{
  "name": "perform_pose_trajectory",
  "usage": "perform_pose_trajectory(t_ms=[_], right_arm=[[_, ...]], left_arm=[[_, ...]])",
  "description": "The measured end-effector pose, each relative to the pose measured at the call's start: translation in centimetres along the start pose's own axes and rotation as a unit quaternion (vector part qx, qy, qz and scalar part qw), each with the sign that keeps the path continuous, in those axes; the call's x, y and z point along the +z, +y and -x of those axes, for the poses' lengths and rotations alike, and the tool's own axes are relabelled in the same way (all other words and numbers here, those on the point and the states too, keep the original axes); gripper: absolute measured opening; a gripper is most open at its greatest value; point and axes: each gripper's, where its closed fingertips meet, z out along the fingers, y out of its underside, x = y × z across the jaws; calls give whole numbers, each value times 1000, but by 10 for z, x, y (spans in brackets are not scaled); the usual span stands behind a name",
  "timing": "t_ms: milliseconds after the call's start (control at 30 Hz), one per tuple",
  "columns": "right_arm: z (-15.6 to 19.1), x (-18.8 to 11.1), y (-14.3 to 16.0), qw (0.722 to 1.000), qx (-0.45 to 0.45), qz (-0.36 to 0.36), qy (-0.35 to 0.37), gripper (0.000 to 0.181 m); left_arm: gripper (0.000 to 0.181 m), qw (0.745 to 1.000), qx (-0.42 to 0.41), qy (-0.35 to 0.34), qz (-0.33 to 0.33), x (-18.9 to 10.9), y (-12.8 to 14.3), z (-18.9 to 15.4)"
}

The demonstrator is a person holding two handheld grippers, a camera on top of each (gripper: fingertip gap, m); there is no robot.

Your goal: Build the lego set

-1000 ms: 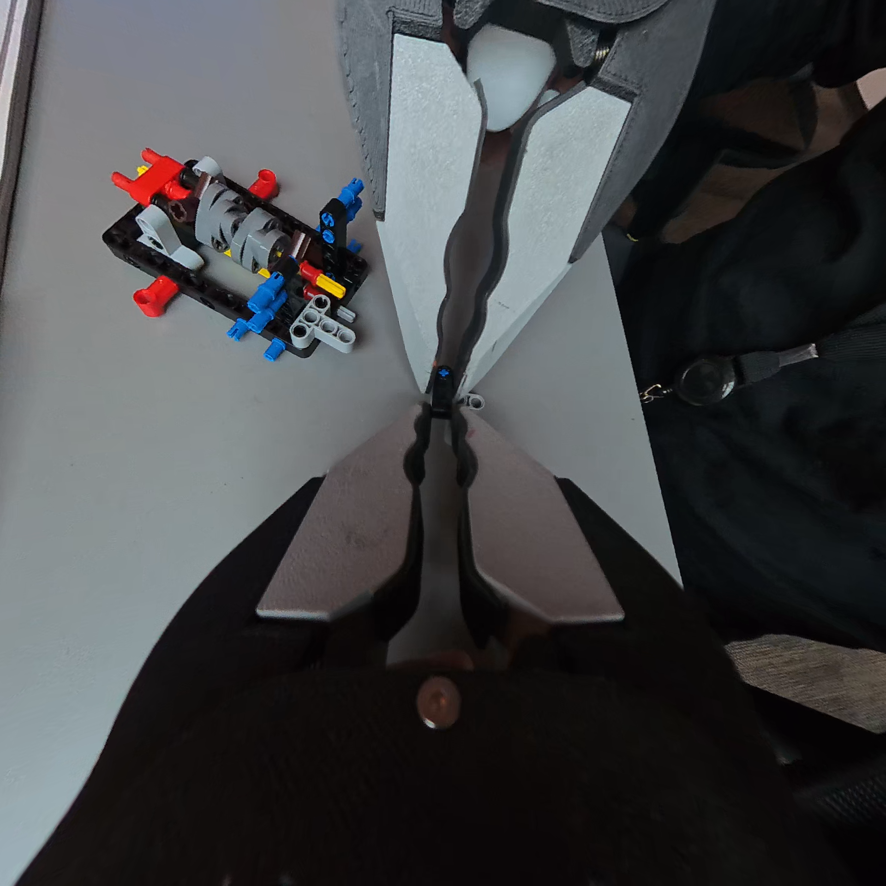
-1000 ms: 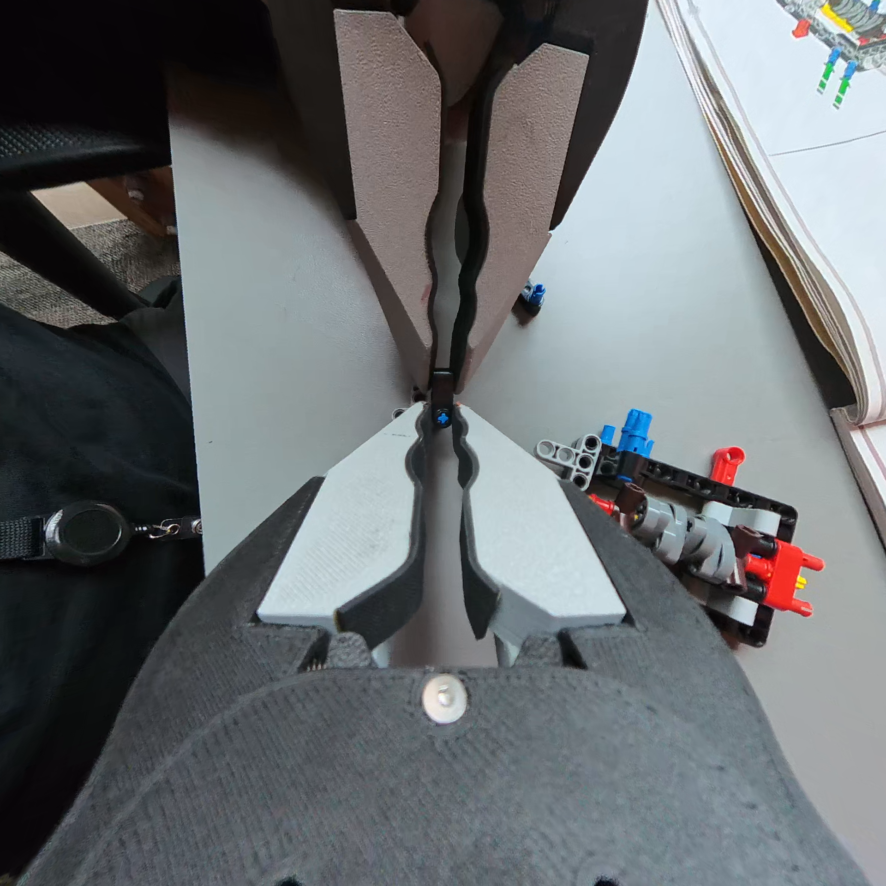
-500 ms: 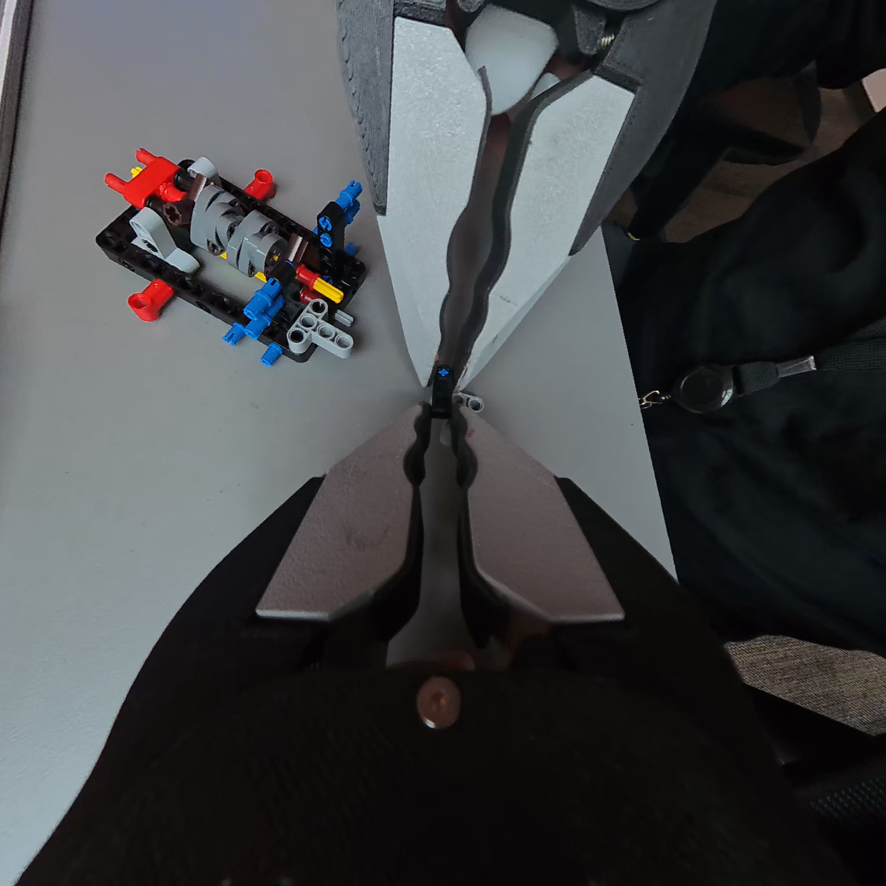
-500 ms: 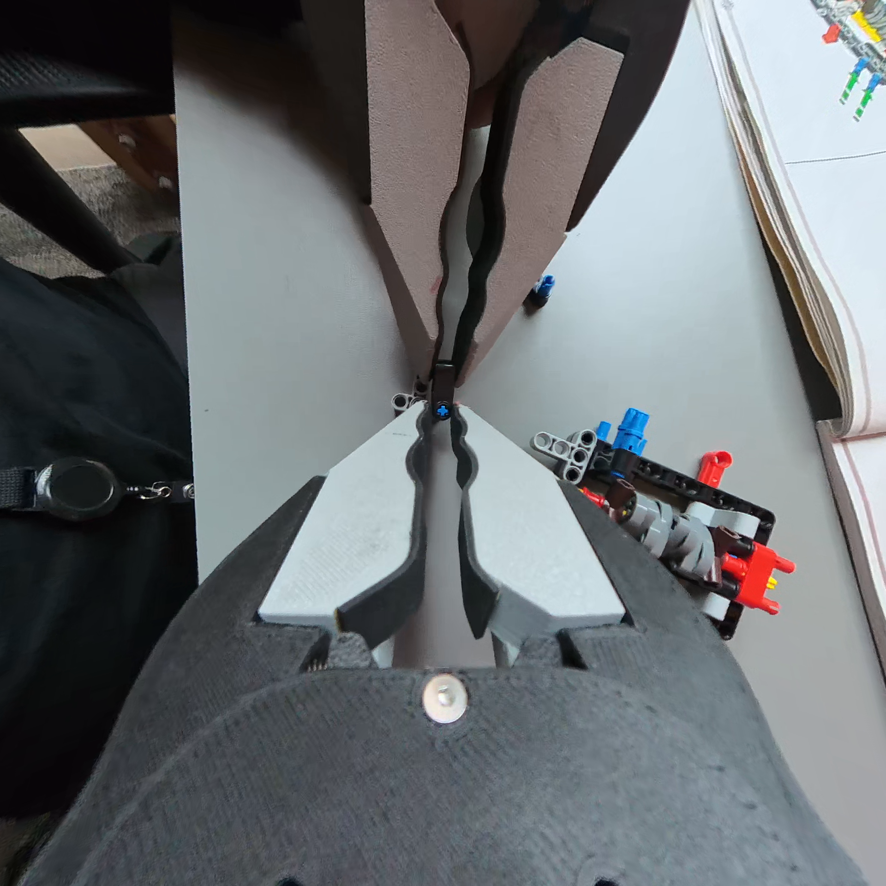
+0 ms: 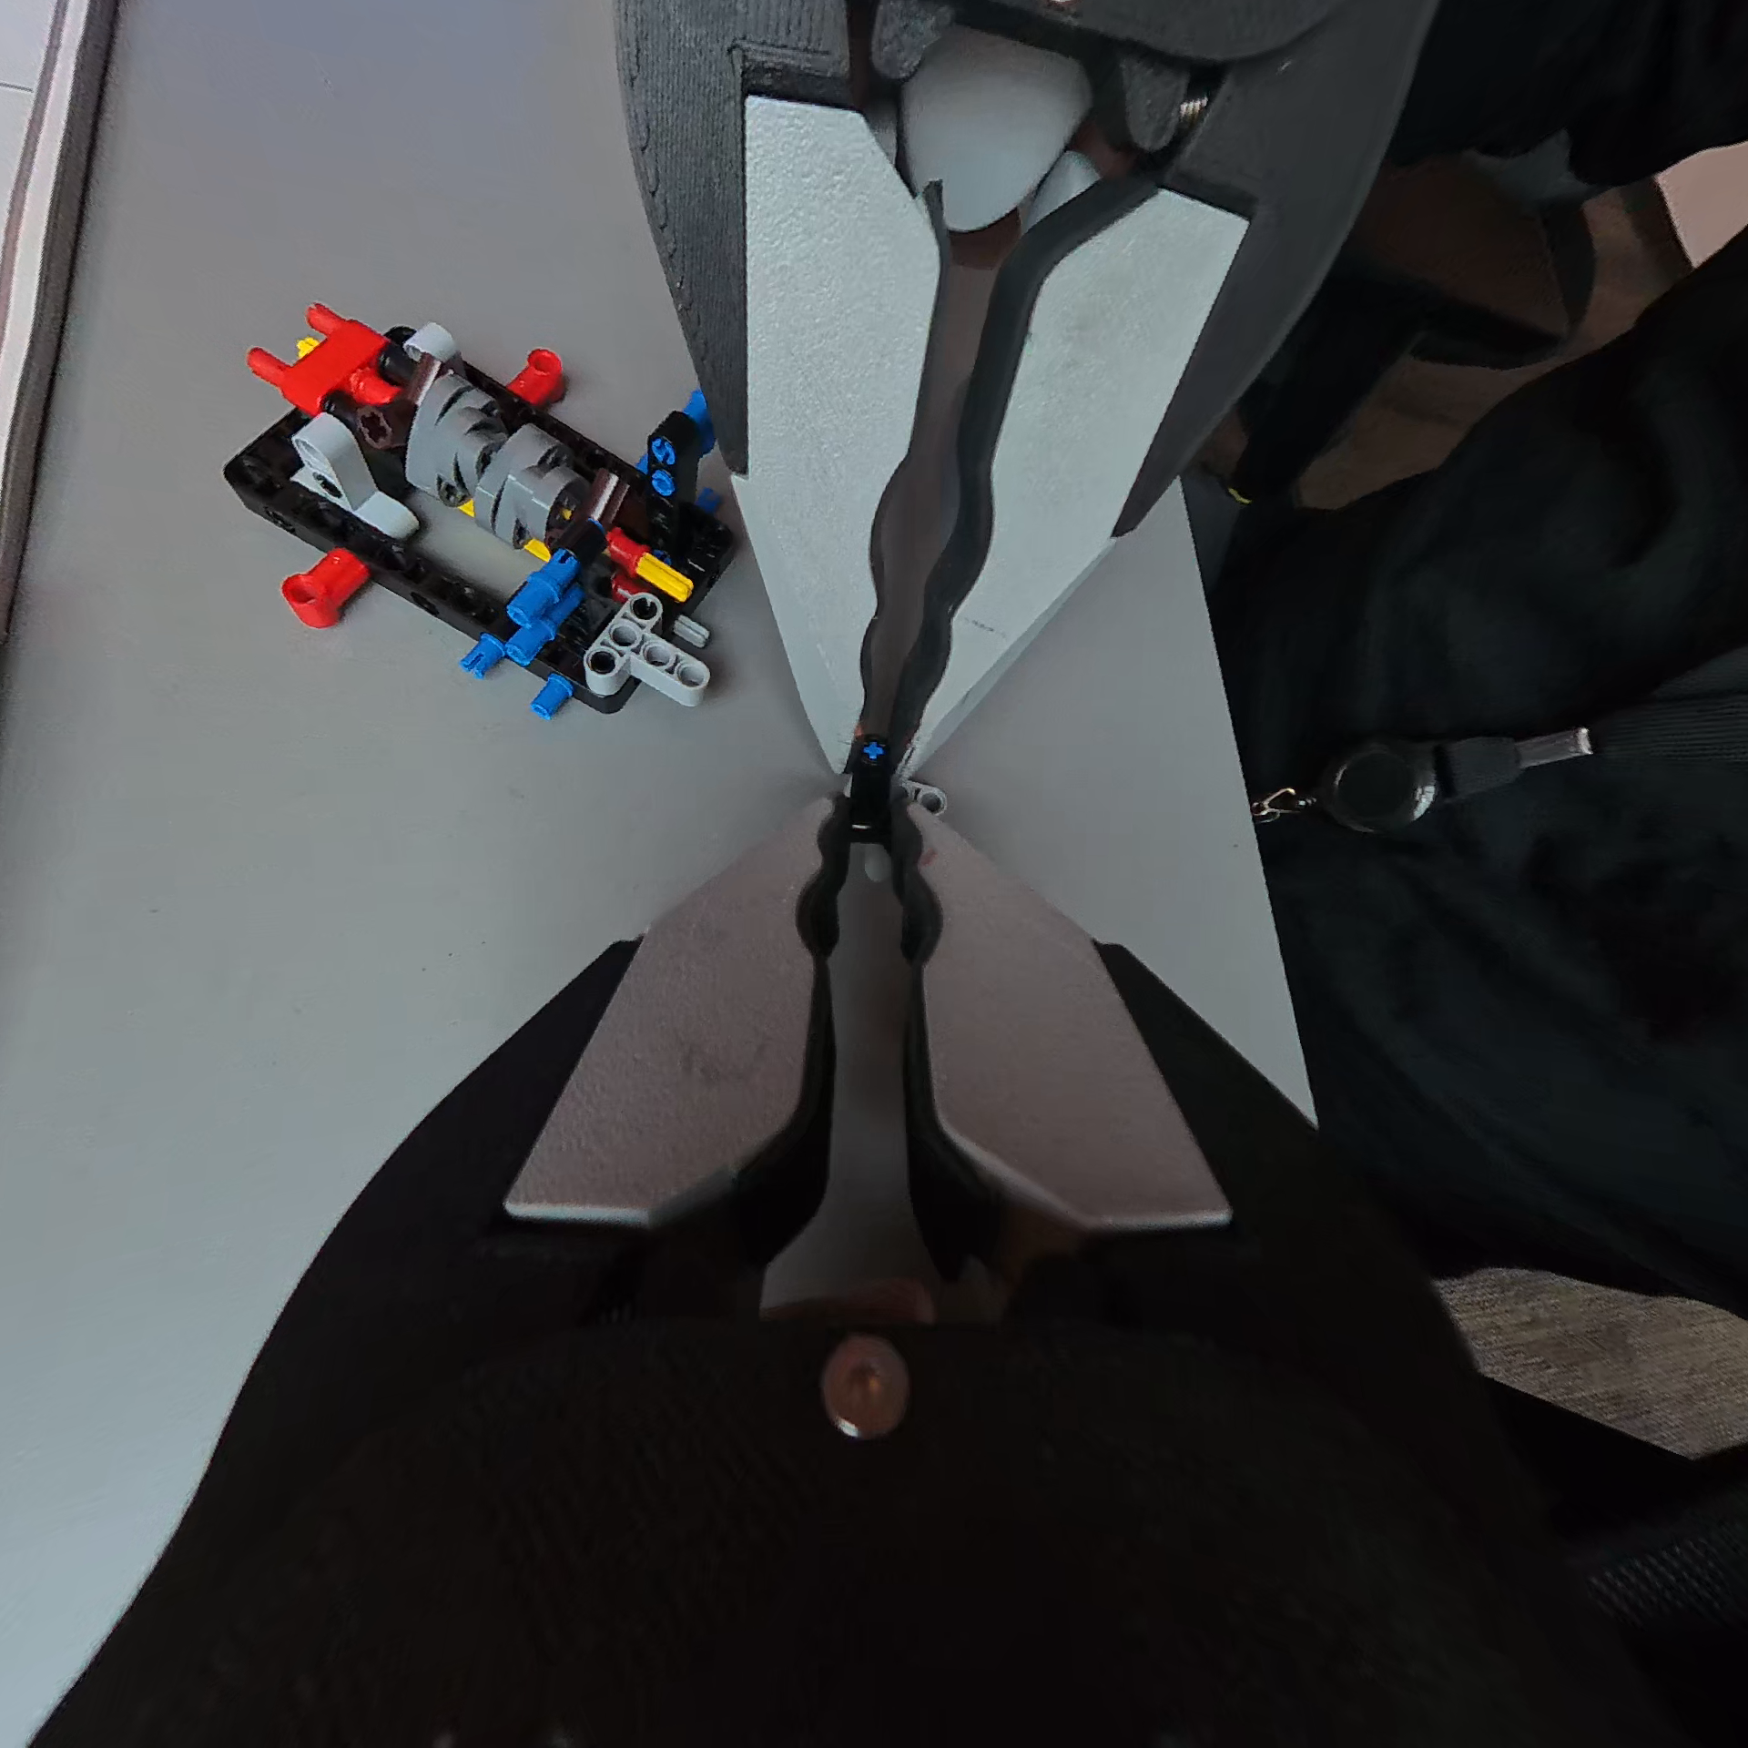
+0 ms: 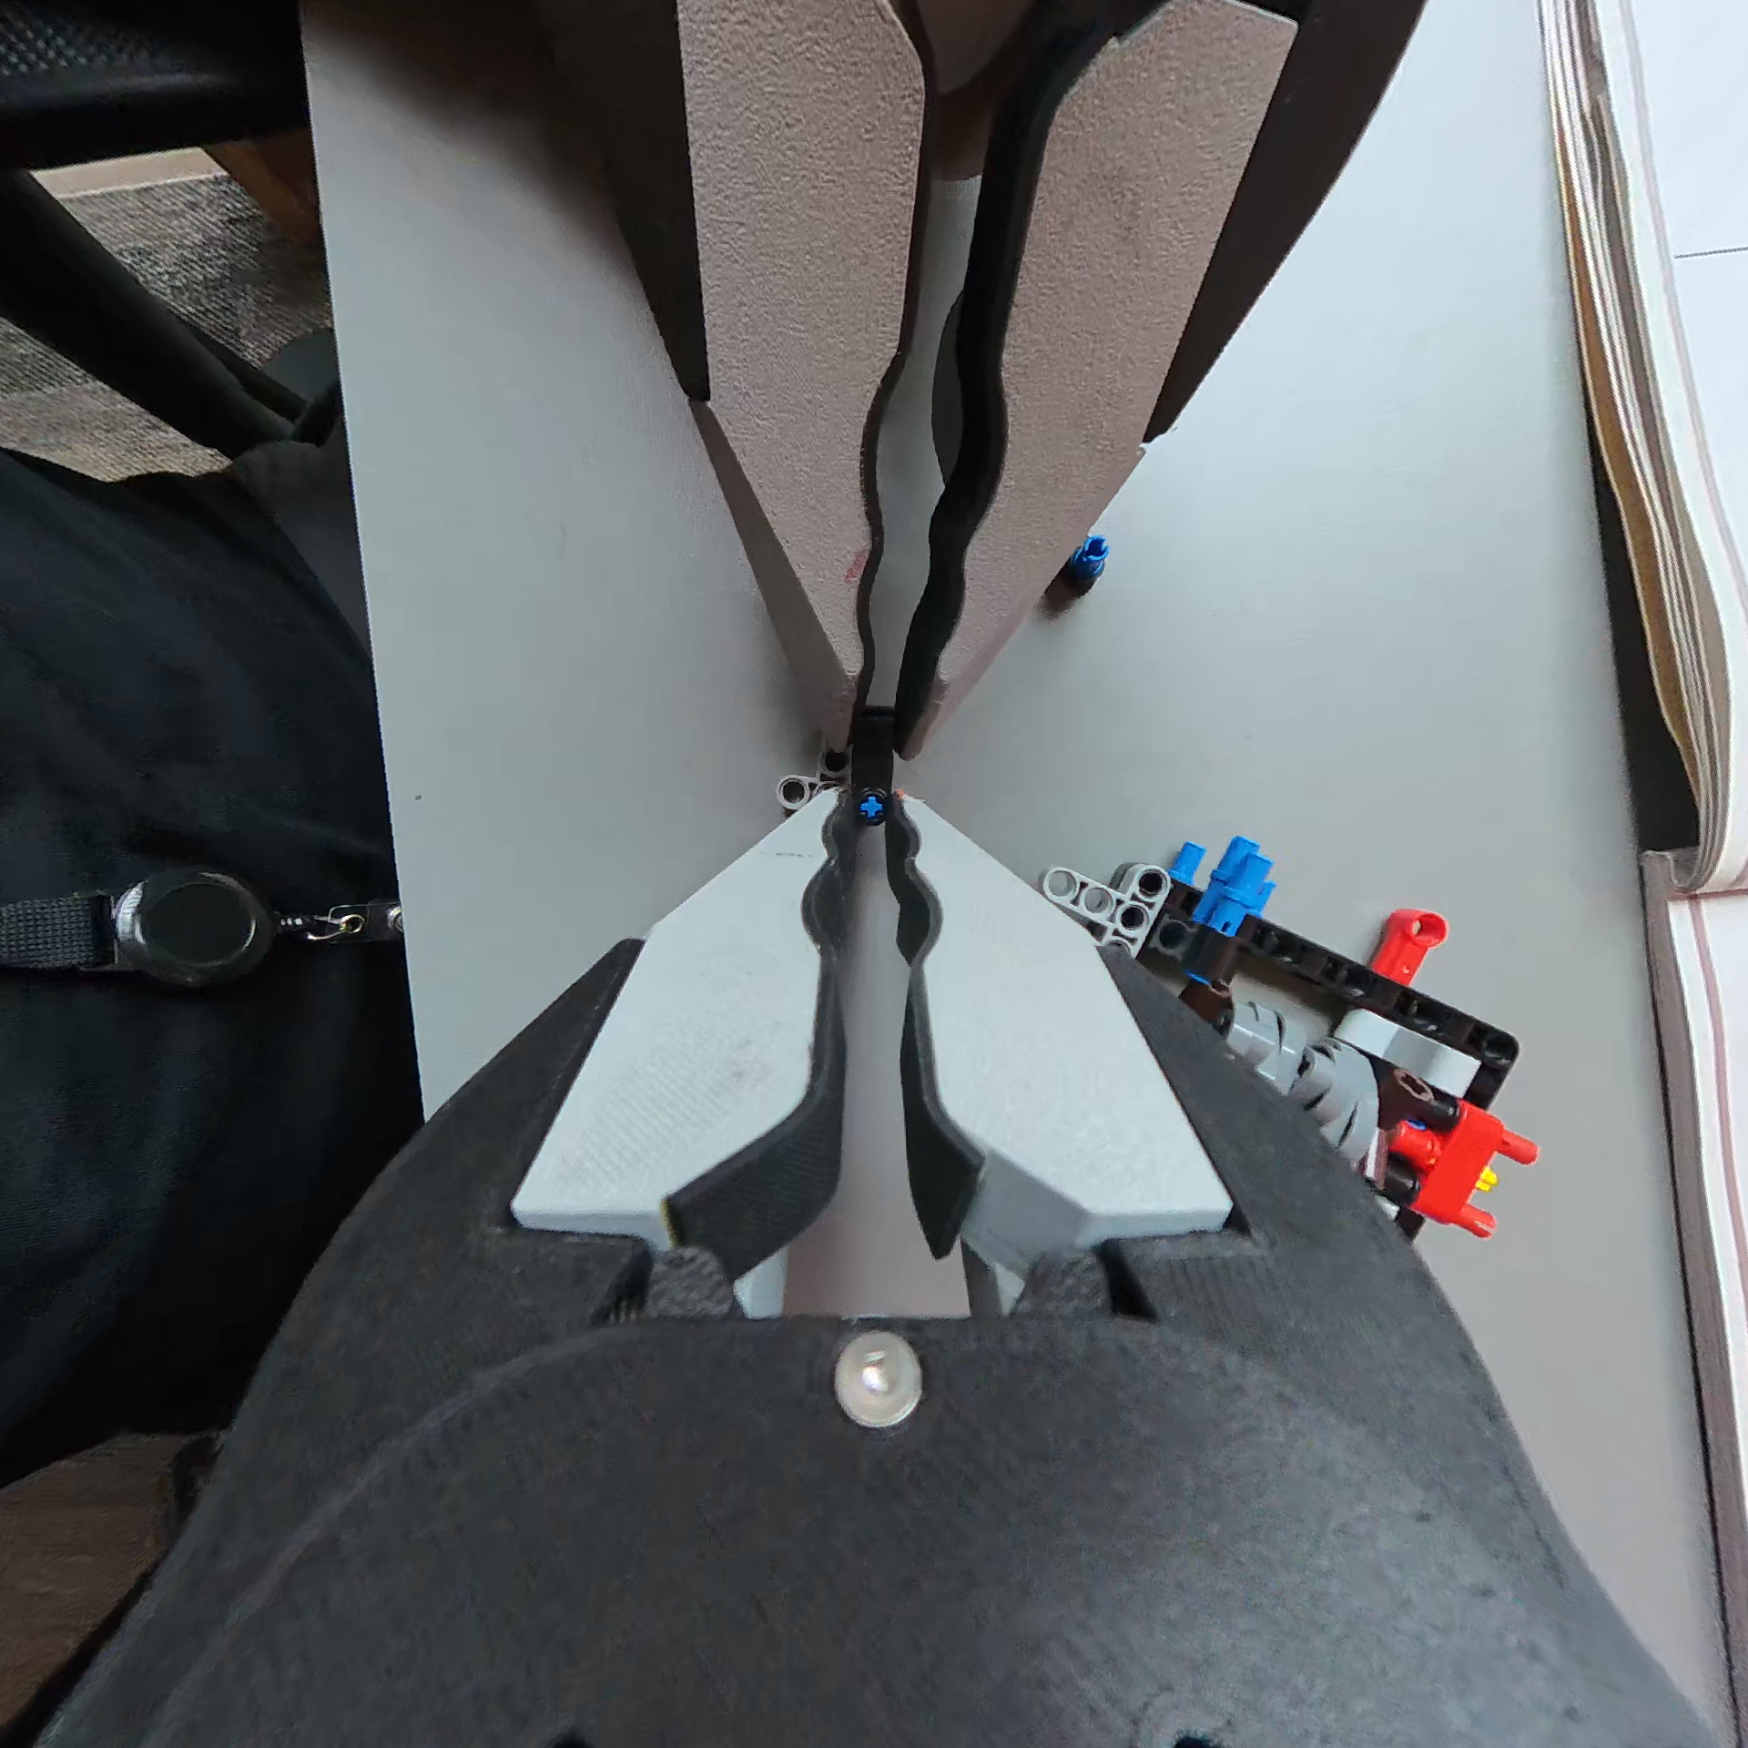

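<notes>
Lego pieces lie on a pale grey table (image 5: 236, 946), and going left to right in the left wrist view the part-built lego frame (image 5: 478, 515) comes first: a black rectangular frame holding grey drum parts, with red connectors at its far end and blue pins and a light grey angle beam at its near end. It rests flat on the table, well apart from both grippers. Toward the middle, the left gripper (image 5: 865, 832) and the right gripper (image 5: 880, 747) meet tip to tip above the table. Between them sits a small black connector (image 5: 868, 790) with a blue pin (image 5: 874, 751) in its end. The left gripper's jaws are pinched onto one end of this connector; the right gripper's jaws are nearly pressed together and clamp its other end, where the blue pin sits. A small light grey beam (image 5: 929, 799) lies on the table just beside the tips. At the right, past the table edge, hangs a black badge reel (image 5: 1376, 785) on a strap against dark clothing.

In the right wrist view, a loose blue pin (image 6: 1088, 558) lies by the left gripper, and an open instruction booklet (image 6: 1665, 473) lies along the right edge.
</notes>
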Motion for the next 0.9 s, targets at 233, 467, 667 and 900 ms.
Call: perform_pose_trajectory(t_ms=[233, 467, 667, 900], right_arm=[[0, 3, 3, 1000, -4, -9, 12, 3], [2, 2, 0, 999, 21, -46, -14, 4], [-2, -19, -9, 989, 67, -133, -21, 0], [0, -19, -8, 997, 7, -74, 35, 0]], left_arm=[[5, 1000, 10, -4, 8, 3, 1, 1], [5, 1000, -4, 11, 5, 3, 1, -1], [6, 1000, -2, 8, 8, 4, 1, 0], [6, 1000, -5, 13, 7, 5, 2, 0]])
